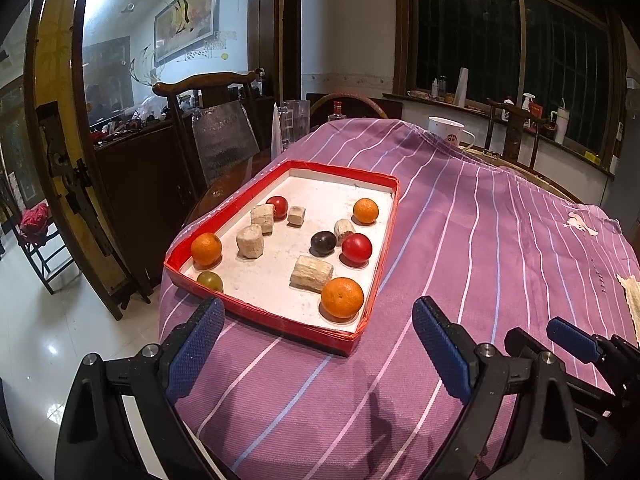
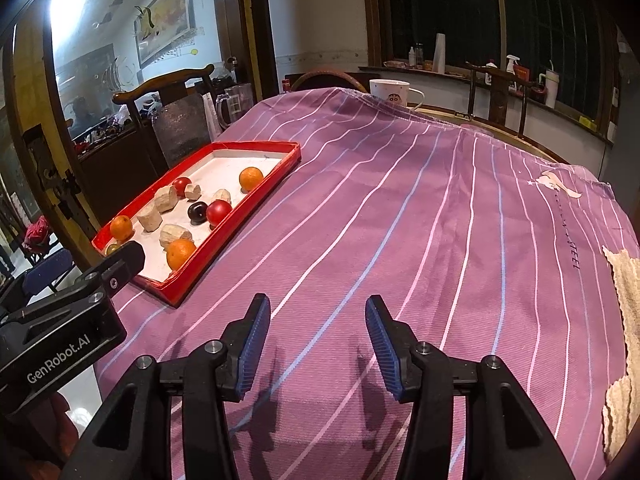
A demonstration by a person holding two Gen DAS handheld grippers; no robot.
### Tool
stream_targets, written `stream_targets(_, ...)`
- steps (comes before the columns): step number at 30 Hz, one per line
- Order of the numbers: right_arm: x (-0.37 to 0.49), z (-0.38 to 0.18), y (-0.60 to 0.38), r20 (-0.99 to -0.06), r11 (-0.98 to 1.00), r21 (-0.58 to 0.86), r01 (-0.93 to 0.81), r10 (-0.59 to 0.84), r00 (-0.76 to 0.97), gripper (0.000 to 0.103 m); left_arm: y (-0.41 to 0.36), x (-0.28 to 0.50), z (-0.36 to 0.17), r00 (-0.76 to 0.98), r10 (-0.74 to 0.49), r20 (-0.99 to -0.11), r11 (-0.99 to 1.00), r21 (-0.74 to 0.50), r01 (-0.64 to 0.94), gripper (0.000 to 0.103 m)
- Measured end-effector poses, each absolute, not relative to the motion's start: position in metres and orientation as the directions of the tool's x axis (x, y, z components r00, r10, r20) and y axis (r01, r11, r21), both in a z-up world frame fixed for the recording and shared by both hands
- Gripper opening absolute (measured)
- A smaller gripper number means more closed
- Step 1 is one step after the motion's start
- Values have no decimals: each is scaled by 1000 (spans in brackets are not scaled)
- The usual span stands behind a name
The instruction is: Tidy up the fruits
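Matt woven striped cloth (image 2: 400,220) under a glossy red cardboard tray (image 1: 280,320).

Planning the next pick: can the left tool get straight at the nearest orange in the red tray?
Probably yes: the left tool is open and empty, and the orange sits in the near corner of the red tray, with only the low rim between.

Dark barred windows (image 1: 516,40) span the far right wall; a carved wooden chair (image 1: 208,120) and dark sideboard (image 1: 136,184) stand left, on glossy white floor (image 1: 36,340).
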State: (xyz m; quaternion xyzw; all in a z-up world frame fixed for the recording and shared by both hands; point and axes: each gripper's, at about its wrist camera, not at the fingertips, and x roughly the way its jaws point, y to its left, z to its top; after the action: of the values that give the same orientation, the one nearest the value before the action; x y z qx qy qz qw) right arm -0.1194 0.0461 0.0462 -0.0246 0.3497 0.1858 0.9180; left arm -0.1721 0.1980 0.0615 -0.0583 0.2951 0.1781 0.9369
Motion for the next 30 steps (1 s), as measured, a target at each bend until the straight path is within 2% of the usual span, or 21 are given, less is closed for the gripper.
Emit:
stream_targets(7, -121, 46, 49, -649, 927, 76, -367, 326, 687, 55, 195, -183, 72, 791, 345, -505, 918, 4, -397, 95)
stream_targets(8, -121, 46, 50, -649, 926, 76, -369, 327, 687, 55, 195, -186, 75, 799, 356, -485, 914, 3, -405, 101)
stream_targets(18, -126, 47, 53, -641, 923, 72, -379, 334, 691, 55, 175, -234, 99, 819, 548, -171, 836, 73, -544, 103)
stream_targets(22, -130, 48, 53, -637, 922, 70, -381, 335, 695, 55, 176, -236, 102, 846, 501, -182, 864, 46, -502, 103)
stream_targets(30, -135, 52, 56, -630, 919, 58, -389, 336, 700, 56, 187, -227, 96, 855, 423, -299, 894, -17, -448, 103)
